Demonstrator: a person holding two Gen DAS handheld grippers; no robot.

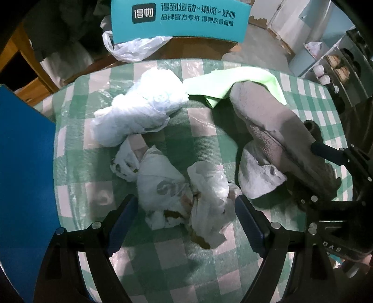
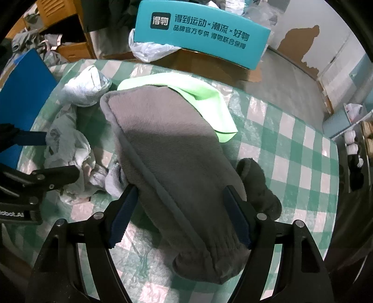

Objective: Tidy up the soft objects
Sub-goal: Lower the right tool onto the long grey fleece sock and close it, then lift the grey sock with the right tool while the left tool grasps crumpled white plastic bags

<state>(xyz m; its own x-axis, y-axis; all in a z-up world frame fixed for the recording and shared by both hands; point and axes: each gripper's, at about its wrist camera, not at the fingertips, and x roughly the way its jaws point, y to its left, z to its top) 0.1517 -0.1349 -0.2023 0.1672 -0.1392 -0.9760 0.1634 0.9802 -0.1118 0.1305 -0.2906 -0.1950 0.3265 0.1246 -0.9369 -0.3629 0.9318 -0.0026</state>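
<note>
On a green-checked tablecloth [image 1: 163, 261] lies a heap of crumpled white plastic bags and stained wrappers [image 1: 200, 186]. My left gripper [image 1: 185, 200] points down over the heap, open, a finger on each side and not pressing it. A rolled white bundle [image 1: 139, 109] lies further back beside a light green cloth [image 1: 235, 81]. A long grey plush cover [image 2: 167, 149] rests on the table. My right gripper [image 2: 180, 190] is open astride it, pads close against its sides. A darker grey plush piece [image 2: 258, 186] lies to its right.
A teal printed box [image 1: 179, 21] and a loose plastic bag [image 1: 135, 46] stand beyond the table's far edge. A blue board [image 1: 25, 163] borders the left side. Wooden furniture [image 2: 67, 28] is at the back left, a shelf with small items [image 1: 335, 67] at the right.
</note>
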